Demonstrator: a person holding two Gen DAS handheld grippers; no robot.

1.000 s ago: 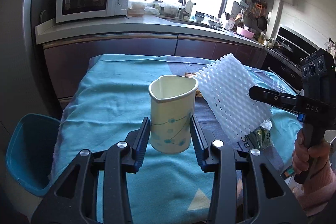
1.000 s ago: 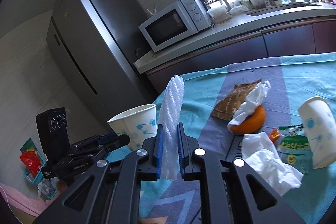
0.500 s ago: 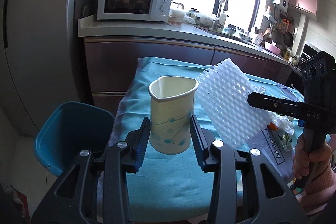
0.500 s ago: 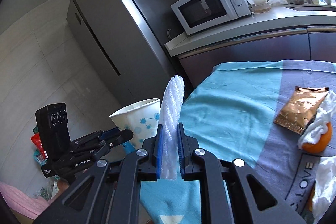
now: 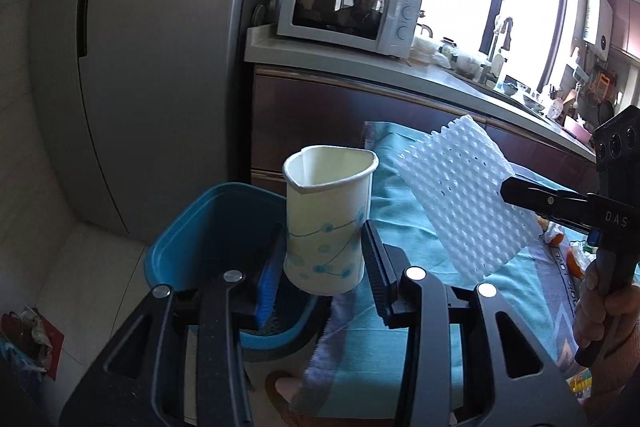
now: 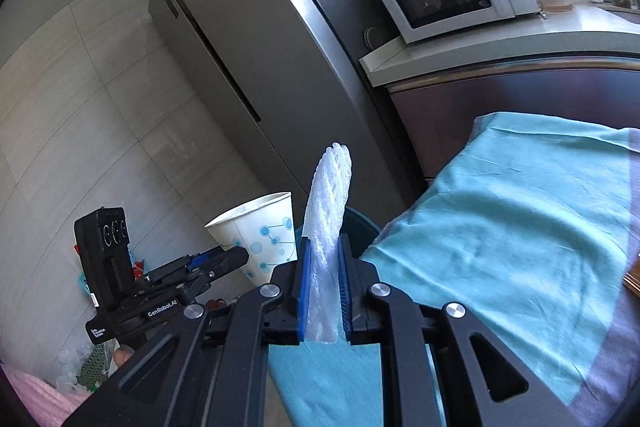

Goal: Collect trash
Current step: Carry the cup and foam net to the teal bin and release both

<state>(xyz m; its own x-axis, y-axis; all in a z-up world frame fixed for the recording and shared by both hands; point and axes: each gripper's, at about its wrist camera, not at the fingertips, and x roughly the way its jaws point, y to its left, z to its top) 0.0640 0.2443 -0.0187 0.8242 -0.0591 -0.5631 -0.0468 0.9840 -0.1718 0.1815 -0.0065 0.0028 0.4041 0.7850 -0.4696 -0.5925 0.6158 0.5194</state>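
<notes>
Holding a light, easily crushed paper cup (image 5: pixel 326 219) low on its wall, the left gripper (image 5: pixel 324 267) squeezes gently; the right gripper (image 6: pixel 323 291) pinches soft foam netting (image 6: pixel 328 203).

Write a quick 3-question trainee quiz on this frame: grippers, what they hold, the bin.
1. True or false: the left gripper is shut on the paper cup.
2. What does the right gripper hold? A) a tissue B) a white foam net C) a snack wrapper
3. Fill in: in the left wrist view, the blue bin stands on the floor beside the ___ covered by the teal cloth.

Key:
1. True; its pads press both sides of the cup.
2. B; the foam net is clamped edge-on between the pads.
3. table
</notes>
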